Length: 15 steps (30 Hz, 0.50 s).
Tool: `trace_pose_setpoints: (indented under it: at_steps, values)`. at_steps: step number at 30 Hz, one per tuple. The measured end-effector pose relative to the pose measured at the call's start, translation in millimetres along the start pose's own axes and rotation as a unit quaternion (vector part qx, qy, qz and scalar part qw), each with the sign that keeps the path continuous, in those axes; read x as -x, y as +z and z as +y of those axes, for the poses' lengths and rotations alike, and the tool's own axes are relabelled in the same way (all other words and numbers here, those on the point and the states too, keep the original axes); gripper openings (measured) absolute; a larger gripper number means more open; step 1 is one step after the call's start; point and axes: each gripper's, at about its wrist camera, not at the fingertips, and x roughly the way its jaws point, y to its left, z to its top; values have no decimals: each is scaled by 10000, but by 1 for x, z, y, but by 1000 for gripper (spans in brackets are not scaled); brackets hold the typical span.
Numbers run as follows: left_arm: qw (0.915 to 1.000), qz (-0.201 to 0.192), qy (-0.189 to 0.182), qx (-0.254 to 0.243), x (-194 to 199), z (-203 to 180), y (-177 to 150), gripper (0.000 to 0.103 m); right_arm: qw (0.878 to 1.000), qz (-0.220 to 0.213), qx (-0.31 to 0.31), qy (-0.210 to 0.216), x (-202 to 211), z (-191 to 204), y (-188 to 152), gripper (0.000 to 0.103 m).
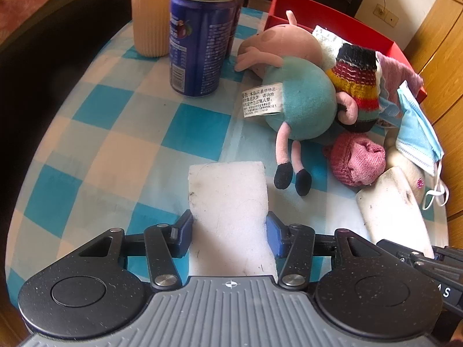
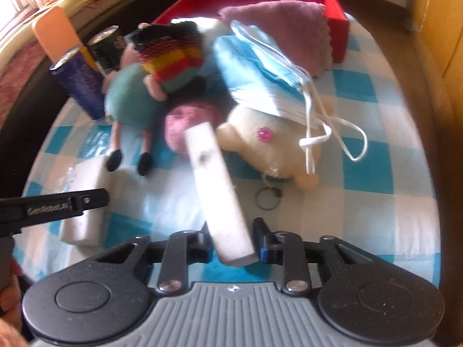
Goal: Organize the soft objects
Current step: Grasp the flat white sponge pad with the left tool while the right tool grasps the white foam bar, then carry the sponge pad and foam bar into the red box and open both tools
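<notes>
My left gripper (image 1: 228, 231) is shut on a white foam sponge (image 1: 228, 199) lying on the checked tablecloth (image 1: 101, 133). My right gripper (image 2: 231, 240) is shut on a second white sponge (image 2: 215, 179), held on edge and tilted above the cloth; it also shows in the left wrist view (image 1: 390, 205). Beyond lie a pig plush toy (image 1: 292, 86), a striped knitted sock (image 1: 356, 86), a pink knitted ball (image 1: 357, 159), blue face masks (image 2: 260, 66), a cream plush (image 2: 269, 141) and a pink cloth (image 2: 283, 23) draped over the red box (image 2: 335, 8).
A blue drink can (image 1: 199, 40) and a peach ribbed cup (image 1: 153, 14) stand at the far left. A second dark can (image 2: 107, 46) stands behind. A metal key ring (image 2: 267, 199) lies by the cream plush. Wooden furniture (image 1: 439, 43) borders the right side.
</notes>
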Motion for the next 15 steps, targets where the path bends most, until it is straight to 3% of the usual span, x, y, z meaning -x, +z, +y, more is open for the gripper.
trace_pose_setpoints:
  at_steps: [7,15]
  values:
    - [9996,-143,-232,89,13,-6,0,54,9994,-86,-41,320,10,1,1,1]
    - [9988,-283,-340,-196,21,-20,0,55,9979,-38,-180,625,18,-4,-9,1]
